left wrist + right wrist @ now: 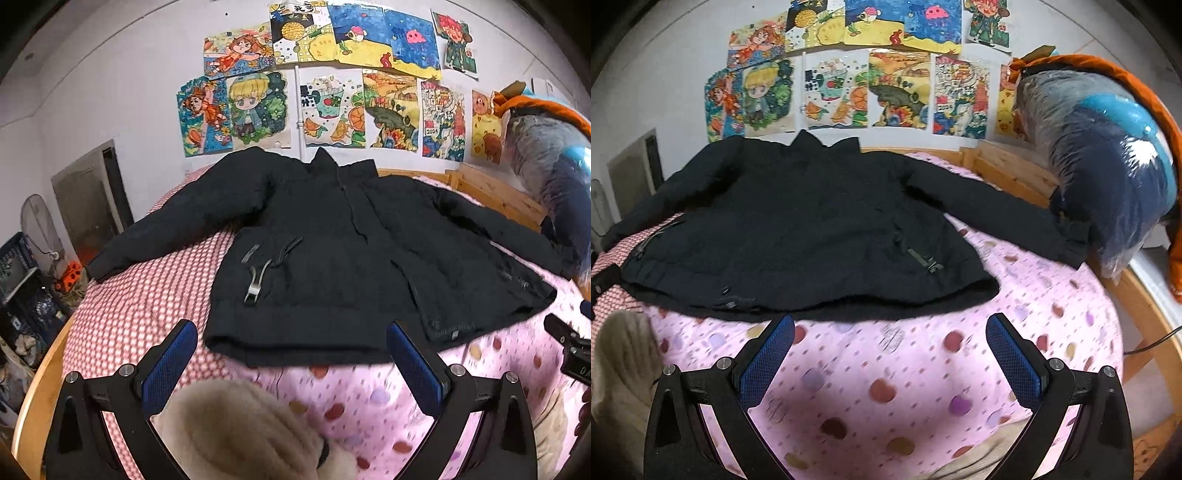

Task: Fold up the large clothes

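Observation:
A large black padded jacket (332, 243) lies spread flat, front up, on a bed, sleeves out to both sides and collar toward the wall. It also shows in the right wrist view (798, 221). My left gripper (291, 350) is open and empty, just short of the jacket's hem. My right gripper (890, 343) is open and empty, over the pink sheet below the hem's right part. Part of the right gripper shows at the left wrist view's right edge (569, 347).
The bed has a pink spotted sheet (923, 369) and a red-white checked cover (140, 295). A beige fluffy garment (236, 428) lies near me. A plastic-wrapped bundle (1108, 155) sits at the right by the wooden bed frame (1008, 166). Drawings cover the wall (332, 92).

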`<state>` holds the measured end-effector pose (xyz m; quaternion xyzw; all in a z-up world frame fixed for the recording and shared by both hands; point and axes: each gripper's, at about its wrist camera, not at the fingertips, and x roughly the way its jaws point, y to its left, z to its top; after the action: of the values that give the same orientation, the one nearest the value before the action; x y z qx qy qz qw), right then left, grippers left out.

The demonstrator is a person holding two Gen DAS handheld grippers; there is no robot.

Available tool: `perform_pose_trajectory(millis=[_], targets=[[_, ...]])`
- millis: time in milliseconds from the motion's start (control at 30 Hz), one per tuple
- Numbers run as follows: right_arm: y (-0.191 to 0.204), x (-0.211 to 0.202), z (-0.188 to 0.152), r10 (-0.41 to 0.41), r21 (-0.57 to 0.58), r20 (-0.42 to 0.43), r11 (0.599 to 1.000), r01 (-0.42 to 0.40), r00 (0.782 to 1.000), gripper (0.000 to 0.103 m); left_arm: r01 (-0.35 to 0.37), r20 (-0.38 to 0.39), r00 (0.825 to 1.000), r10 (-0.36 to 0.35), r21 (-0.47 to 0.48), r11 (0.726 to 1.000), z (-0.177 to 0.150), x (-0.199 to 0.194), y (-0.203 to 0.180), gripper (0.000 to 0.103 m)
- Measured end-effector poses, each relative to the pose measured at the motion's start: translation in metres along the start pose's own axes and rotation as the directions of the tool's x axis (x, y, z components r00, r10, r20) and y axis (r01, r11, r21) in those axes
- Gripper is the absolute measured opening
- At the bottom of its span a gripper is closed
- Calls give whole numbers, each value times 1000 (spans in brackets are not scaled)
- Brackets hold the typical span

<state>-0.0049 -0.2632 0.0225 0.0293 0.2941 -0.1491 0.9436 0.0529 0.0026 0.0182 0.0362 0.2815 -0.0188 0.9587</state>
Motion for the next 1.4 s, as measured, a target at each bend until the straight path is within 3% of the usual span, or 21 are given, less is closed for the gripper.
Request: perform_pose_trajectory(millis=[233,367,567,667,800,900,1000,1267,1333,1400], targets=[[-17,20,23,-10,54,12,999,9,1000,102,38,-12,999,-38,8,999,45,27,-4,103],[-41,36,32,37,158,38,987,-42,999,102,121,-64,991,-119,29,992,68,53,-16,103],[-104,69,29,41,381,61,923,-61,997,102,185,-172,971,-168,91,979,97,103,-56,103],[-137,96,33,-4,451,-35,892,19,999,102,218,-176,964,-198,103,970,114,120,-75,103],[-171,128,35,-97,517,-99,845,134,990,102,239,-182,959,-216,115,964,141,155,-107,103],[-199,149,32,-137,616,-107,768,174,985,102,224,-198,961,-195,138,965,156,187,-133,103],[-223,175,28,-101,720,-91,681,136,991,102,211,-212,961,-175,160,964,168,211,-156,103],[-229,220,44,-164,719,-87,672,176,983,101,206,-196,967,-164,217,954,178,255,-195,103],[-230,222,44,-195,730,-100,652,205,976,90,187,-182,973,-145,236,954,177,266,-201,103],[-235,216,38,-221,745,-116,626,232,968,68,168,-167,978,-127,259,951,174,277,-208,103]])
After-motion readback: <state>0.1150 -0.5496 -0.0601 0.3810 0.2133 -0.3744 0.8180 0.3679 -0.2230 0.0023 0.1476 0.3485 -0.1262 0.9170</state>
